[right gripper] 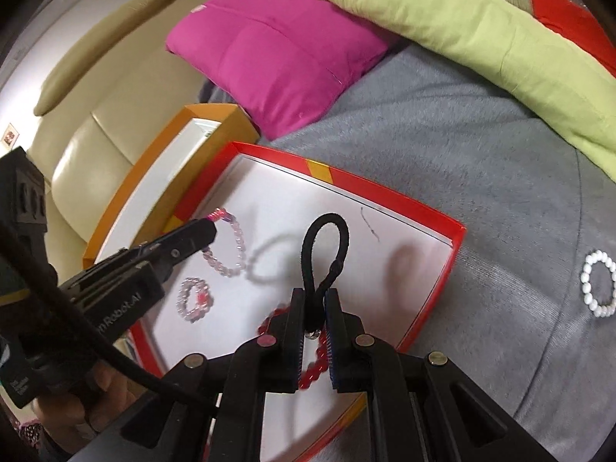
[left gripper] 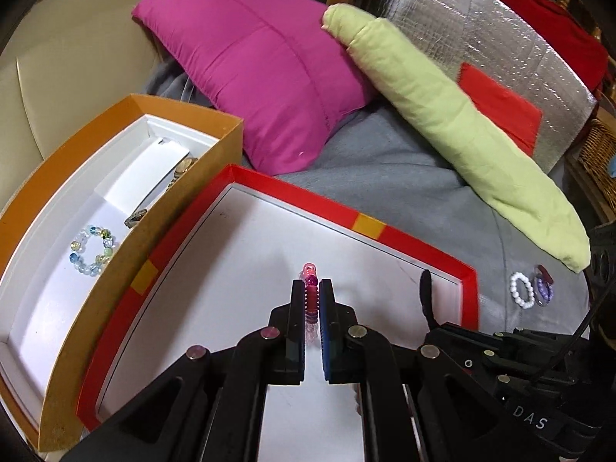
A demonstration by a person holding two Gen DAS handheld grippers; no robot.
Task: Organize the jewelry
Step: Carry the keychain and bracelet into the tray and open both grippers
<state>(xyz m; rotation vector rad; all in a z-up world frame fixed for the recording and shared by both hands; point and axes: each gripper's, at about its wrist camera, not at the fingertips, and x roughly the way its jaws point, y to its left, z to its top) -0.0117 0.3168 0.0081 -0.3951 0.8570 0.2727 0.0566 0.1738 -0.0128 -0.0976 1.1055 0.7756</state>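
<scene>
Right wrist view: both tongs sit over the red-rimmed tray (right gripper: 435,288), each w/ a piece pinched.
R gripper (right gripper: 312,308): clenched on black hair tie (right gripper: 325,246); loop sticks up past the tips, small metal bit hangs betw. the jaws.
L gripper (left gripper: 311,288): clenched on pink bead bracelet (left gripper: 310,274); from the right wrist view most of it (right gripper: 231,246) dangles free off the tip, shadow on the white floor below, so prob. not yet resting.
Already in tray: small pink bracelet (right gripper: 194,300), red bead bracelet (right gripper: 308,369) partly under the R jaws.
Drop tip, R: release over bare white floor, clear of the red beads, else the tie lands tangled in them.
Drop tip, L: lower till beads touch floor, then let go; a drop from up high prob. bounces or rolls.
Spacing: keep the two tongs apart; they're near each other here.
Still out: white bead bracelet (right gripper: 598,283) on grey blanket (right gripper: 442,146), purple one (left gripper: 543,285) just beside it.
Orange box (left gripper: 115,177): holds blue-green bracelet (left gripper: 92,250); leave alone.
</scene>
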